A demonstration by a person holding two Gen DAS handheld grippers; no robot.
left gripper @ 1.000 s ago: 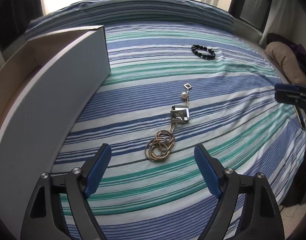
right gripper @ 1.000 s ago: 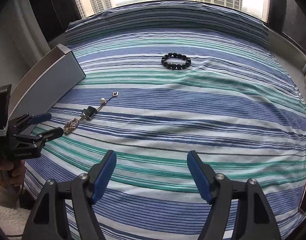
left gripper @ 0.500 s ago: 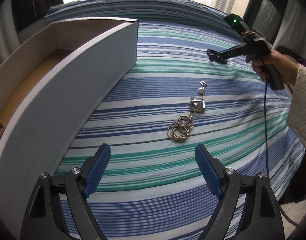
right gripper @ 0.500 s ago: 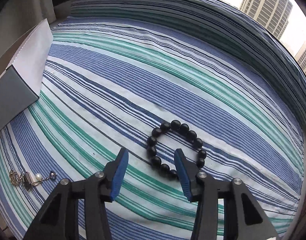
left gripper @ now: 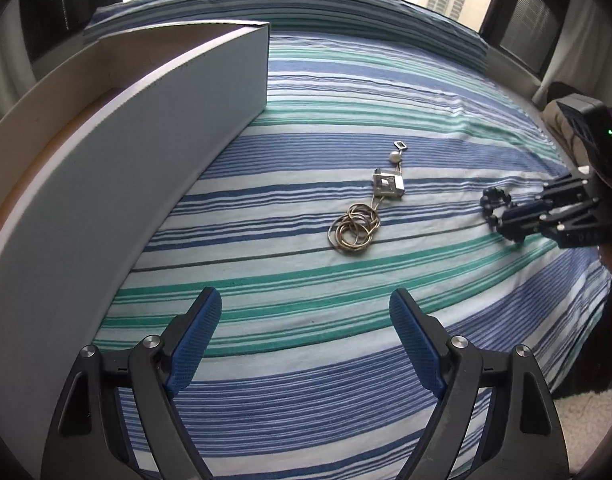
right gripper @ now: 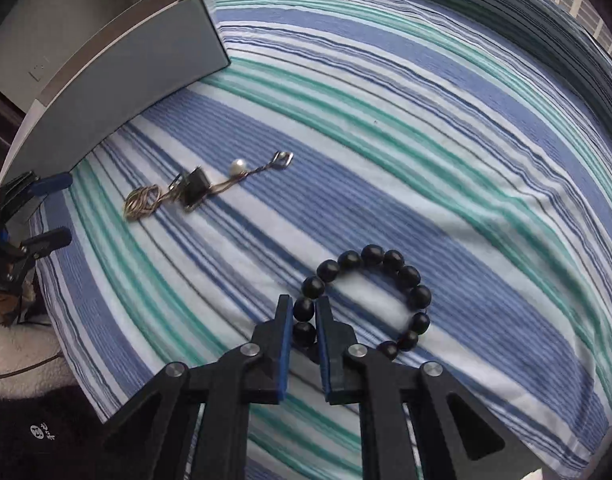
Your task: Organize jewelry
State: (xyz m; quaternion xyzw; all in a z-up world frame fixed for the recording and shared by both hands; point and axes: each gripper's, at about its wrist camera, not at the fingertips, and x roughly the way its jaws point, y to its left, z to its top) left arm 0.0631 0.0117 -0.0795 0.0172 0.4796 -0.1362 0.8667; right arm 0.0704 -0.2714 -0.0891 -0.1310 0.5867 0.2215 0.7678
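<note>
A black bead bracelet (right gripper: 386, 292) lies on the striped bedsheet. My right gripper (right gripper: 305, 312) is shut on its near-left beads; the left wrist view shows this gripper (left gripper: 510, 220) holding the bracelet (left gripper: 491, 204) at the right. A gold chain necklace (left gripper: 356, 230) with a square pendant (left gripper: 387, 185) and a pearl lies in the middle of the bed; it also shows in the right wrist view (right gripper: 186, 194). My left gripper (left gripper: 304, 316) is open and empty, low over the bed in front of the necklace.
A white open box (left gripper: 154, 120) with tall walls stands on the left of the bed, seen also in the right wrist view (right gripper: 126, 68). Windows lie beyond the far edge. A beige cushion (left gripper: 562, 128) sits at the right.
My right gripper closed on the bracelet's beads and has carried it nearer, toward the necklace's right. My left gripper stayed open with little shift.
</note>
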